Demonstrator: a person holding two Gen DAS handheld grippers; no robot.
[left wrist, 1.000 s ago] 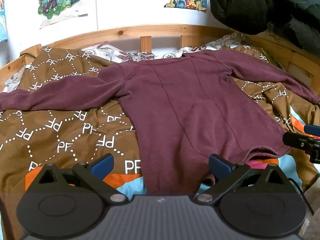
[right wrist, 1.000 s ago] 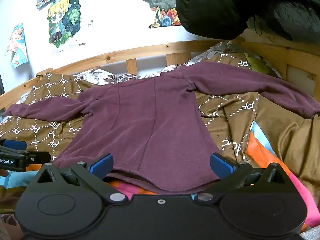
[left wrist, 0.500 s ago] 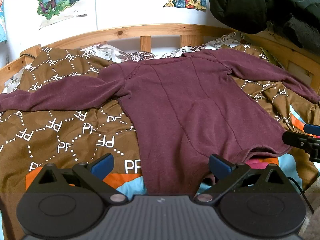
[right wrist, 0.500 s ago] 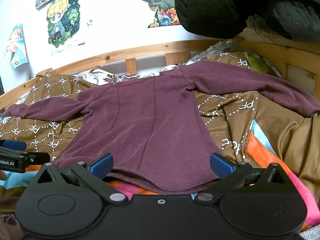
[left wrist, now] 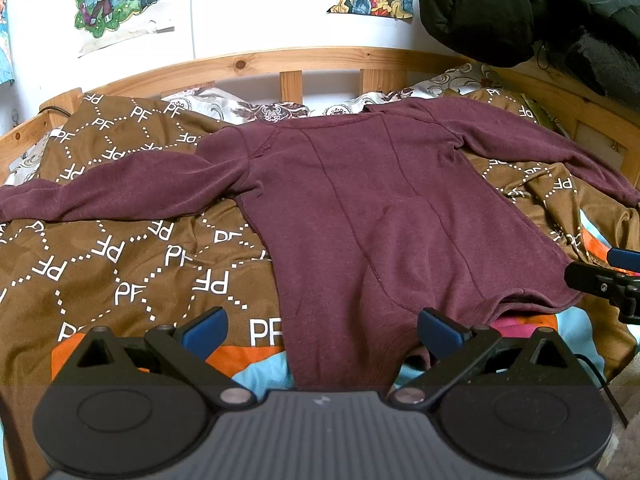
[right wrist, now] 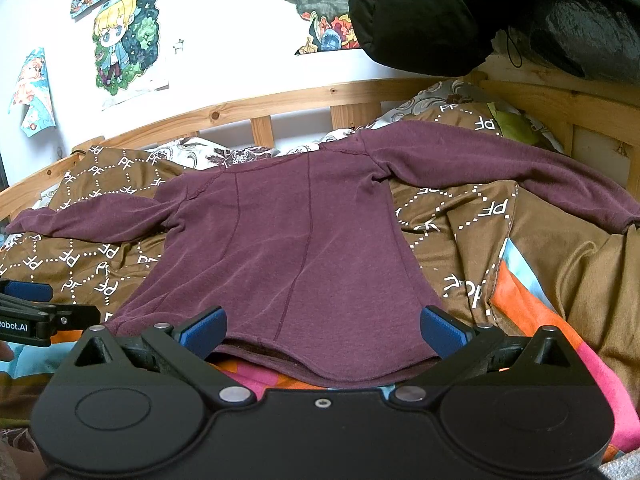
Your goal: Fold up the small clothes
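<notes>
White wall (left wrist: pixel 248 8) rising straight ahead, cartoon posters (right wrist: pixel 126 36) hanging on it; wooden bed rail (left wrist: pixel 288 58) curving across beneath; brown PF-patterned blanket (left wrist: pixel 120 256) spreading ahead left; black padded coat (right wrist: pixel 460 12) hanging upper right

A maroon long-sleeved top (left wrist: pixel 360 216) lies spread flat on a brown quilt printed with white "PF" letters (left wrist: pixel 120 256) — neckline toward the wooden headboard (left wrist: pixel 288 60), hem nearest the cameras. Both sleeves stretch out sideways, the right one draping over a rumpled fold of the quilt. Two vertical seams run down the body; the curved hem lifts slightly at its right corner.
</notes>
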